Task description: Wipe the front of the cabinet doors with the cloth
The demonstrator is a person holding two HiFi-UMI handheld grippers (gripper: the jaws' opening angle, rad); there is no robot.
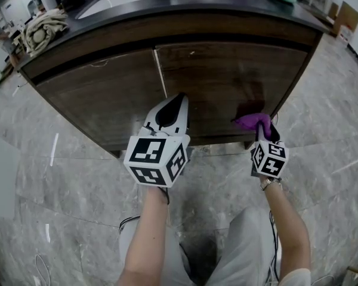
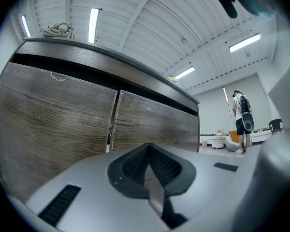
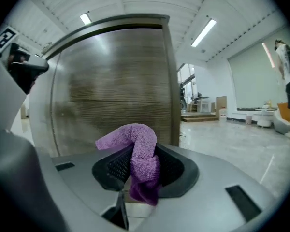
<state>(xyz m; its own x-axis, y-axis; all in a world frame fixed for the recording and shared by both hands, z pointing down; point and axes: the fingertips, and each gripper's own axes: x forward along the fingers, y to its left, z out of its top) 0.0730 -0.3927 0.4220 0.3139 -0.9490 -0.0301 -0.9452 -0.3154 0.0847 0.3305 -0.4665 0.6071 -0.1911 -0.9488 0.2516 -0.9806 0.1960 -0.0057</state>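
My right gripper (image 3: 144, 167) is clamped on the purple cloth (image 3: 140, 149). The cloth is bunched, low on the right cabinet door (image 1: 227, 82); contact uncertain. My left gripper (image 2: 149, 164) has its jaws together and empty, near the door seam. Step, I judge: wiping right door. Next: press cloth to panel, sweep sideways, then left door (image 1: 101, 97)

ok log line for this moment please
left gripper: shut, empty | right gripper: shut on purple microfibre cloth | cloth by right dark wood cabinet door, contact unclear
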